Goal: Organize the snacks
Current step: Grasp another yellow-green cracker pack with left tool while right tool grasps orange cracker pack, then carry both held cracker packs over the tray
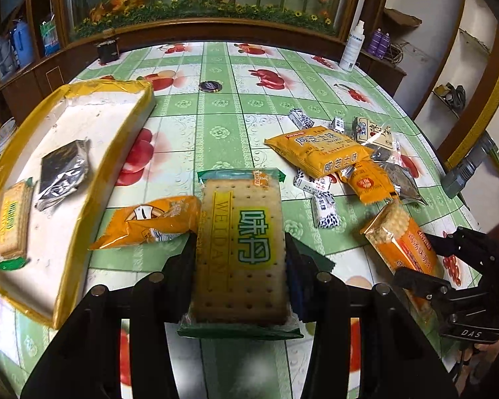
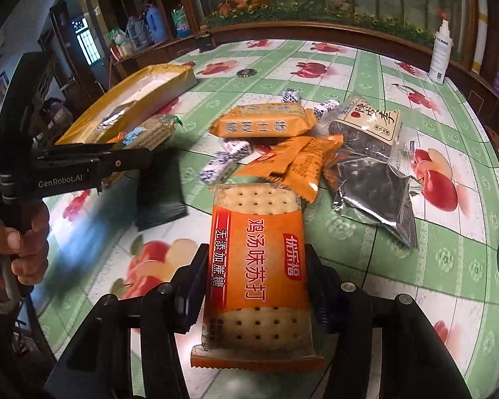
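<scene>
Green-ended cracker pack point(image 1: 241, 249), clear-wrapped, pale biscuit with dot holes and green lettering, was held lengthwise in the left gripper point(image 1: 241, 259), jaws partly closed and pressed on its long sides, above the near edge of the table point(image 1: 216, 113). Orange soda-cracker pack point(image 2: 257, 276), orange band with white characters and clear ends, was clamped likewise in the right gripper point(image 2: 256, 286) near the table's near edge. Yellow-rimmed tray point(image 1: 83, 126) was noted at the left edge, holding a matching cracker pack point(image 1: 13, 222) and a silver-black sachet point(image 1: 61, 173). Loose snack pile point(image 1: 342, 166) was seen toward the right edge. Tray's near corner was cut off by the frame; small print was unreadable; the left gripper was blurred in the right view
</scene>
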### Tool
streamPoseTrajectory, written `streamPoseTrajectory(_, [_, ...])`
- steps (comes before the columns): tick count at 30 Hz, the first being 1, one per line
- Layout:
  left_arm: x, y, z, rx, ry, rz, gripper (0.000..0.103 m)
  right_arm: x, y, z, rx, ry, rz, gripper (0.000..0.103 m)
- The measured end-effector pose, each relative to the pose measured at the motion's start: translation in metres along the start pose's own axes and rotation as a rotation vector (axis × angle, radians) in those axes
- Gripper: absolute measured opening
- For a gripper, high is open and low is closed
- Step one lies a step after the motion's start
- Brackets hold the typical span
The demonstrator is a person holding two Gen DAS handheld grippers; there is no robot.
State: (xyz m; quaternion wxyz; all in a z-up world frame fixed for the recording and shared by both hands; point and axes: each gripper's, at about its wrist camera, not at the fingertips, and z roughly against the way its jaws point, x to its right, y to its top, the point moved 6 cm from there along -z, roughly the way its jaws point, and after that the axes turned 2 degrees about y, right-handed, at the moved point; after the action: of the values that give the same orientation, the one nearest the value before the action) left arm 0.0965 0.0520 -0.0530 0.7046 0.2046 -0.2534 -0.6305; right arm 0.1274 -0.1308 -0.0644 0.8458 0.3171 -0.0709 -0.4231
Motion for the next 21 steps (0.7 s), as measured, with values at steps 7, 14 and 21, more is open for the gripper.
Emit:
streamPoseTrajectory(7, [-0.031, -0.008, 0.031, 0.055, 0.046, 0.028, 0.044, -0.044, 0.018, 0.008, 0.042, 0.049, 0.046, 0.055])
streamPoseTrajectory(14, [-0.060, -0.016, 0.047, 0.079, 0.061, 0.070, 0.044, -0.087, 0.040, -0.003, 0.060, 0.086, 0.108, 0.054])
streamPoseTrajectory(21, [-0.087, -0.022, 0.069, 0.112, 0.036, 0.114, 0.044, -0.109, 0.061, -0.009, 0.079, 0.094, 0.133, 0.054])
